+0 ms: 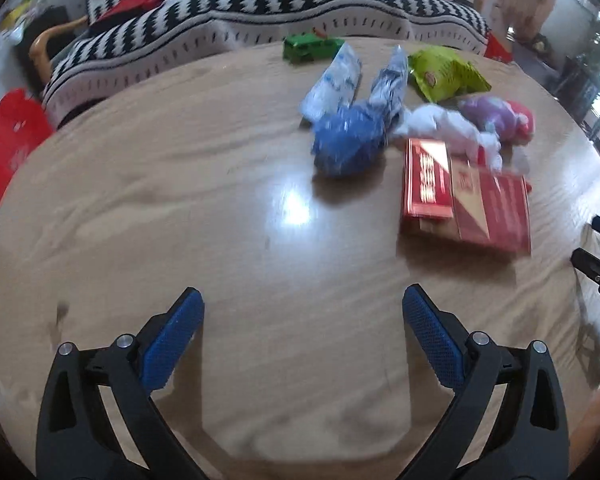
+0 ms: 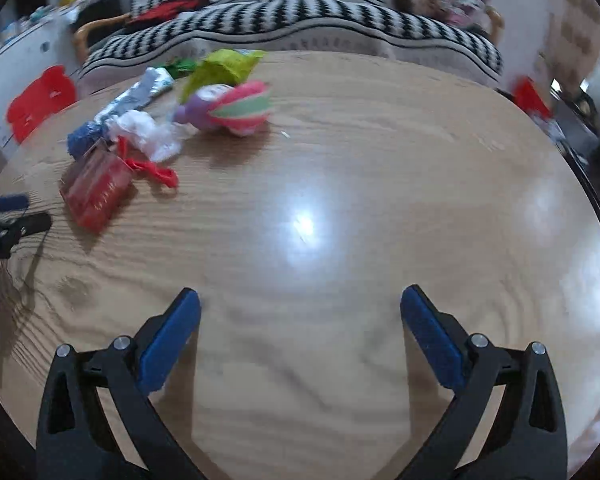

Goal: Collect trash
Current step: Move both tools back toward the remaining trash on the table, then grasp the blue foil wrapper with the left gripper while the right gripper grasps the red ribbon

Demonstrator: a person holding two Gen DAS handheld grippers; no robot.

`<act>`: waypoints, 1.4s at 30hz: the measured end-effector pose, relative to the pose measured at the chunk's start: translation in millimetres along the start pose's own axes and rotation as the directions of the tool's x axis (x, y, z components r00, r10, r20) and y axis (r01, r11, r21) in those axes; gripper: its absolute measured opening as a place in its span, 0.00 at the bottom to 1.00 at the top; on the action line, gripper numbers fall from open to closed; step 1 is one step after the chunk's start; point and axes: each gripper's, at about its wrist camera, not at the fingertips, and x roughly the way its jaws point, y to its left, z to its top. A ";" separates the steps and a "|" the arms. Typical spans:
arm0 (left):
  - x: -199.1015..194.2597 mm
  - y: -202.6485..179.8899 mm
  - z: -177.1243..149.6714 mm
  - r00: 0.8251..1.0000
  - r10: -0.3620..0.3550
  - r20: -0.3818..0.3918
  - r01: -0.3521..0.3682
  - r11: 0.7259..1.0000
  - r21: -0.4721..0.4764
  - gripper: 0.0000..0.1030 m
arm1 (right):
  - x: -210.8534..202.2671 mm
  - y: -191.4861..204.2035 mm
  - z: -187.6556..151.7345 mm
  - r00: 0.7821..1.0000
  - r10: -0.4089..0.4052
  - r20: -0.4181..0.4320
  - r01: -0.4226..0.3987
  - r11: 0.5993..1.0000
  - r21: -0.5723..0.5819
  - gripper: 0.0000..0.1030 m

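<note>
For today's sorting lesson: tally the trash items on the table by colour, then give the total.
Green: 2, box, bag
Blue: 2, wrapper, wad
White: 1, tissue
Red: 1, carton
Pink-purple: 1, ball
Total: 7

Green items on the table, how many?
2: a dark green packet at the far edge, and a lime snack bag just right of it. More may hide behind the pile.
</note>
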 end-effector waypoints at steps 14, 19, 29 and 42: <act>29.9 -2.5 57.9 0.994 -0.105 0.036 0.097 0.980 0.176 0.93 | 58.9 22.2 91.9 0.988 0.151 -0.035 -0.154 0.960 -0.233 0.95; 29.0 -10.5 62.7 0.992 -0.124 0.023 0.116 0.969 0.217 0.84 | 70.4 28.2 111.3 0.982 0.162 -0.095 -0.183 0.943 -0.278 0.95; 6.2 -1.2 71.5 0.988 -0.149 0.044 0.138 0.973 0.186 0.84 | 51.3 25.0 119.1 0.983 0.164 -0.076 -0.181 0.916 -0.359 0.95; 34.6 -15.1 85.3 0.987 -0.158 0.041 0.149 0.974 0.171 0.57 | 57.7 44.6 106.7 0.967 0.233 -0.104 -0.255 0.896 -0.364 0.50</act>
